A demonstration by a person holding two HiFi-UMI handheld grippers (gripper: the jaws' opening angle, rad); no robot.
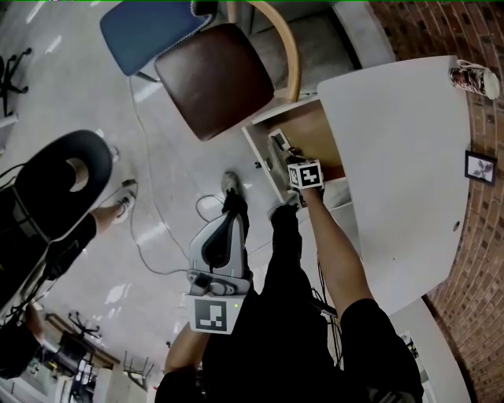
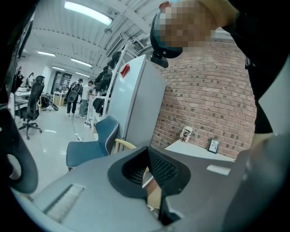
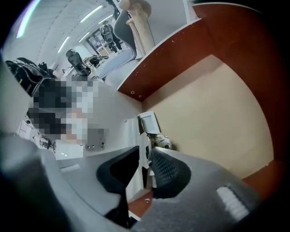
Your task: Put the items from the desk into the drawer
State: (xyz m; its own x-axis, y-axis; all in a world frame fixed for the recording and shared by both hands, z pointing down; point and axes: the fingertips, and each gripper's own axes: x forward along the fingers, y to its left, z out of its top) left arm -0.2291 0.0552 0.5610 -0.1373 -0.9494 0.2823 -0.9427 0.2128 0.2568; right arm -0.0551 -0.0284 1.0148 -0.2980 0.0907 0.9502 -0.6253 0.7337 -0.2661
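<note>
Straddling one grey item (image 3: 147, 123) in one drawer (image 3: 217, 118), right gripper (image 3: 146, 154) has jaws slightly spread (left gripper (image 2: 147, 152) jaws pressed together).

Strip lights (image 2: 88, 12) are glaring over a glossy pale floor (image 1: 71, 86), where a blue chair (image 1: 146, 31) and a brown-seated chair (image 1: 213, 75) are standing together; a red brick wall (image 1: 482, 252) is running along the white surface's (image 1: 402, 173) far edge.
</note>
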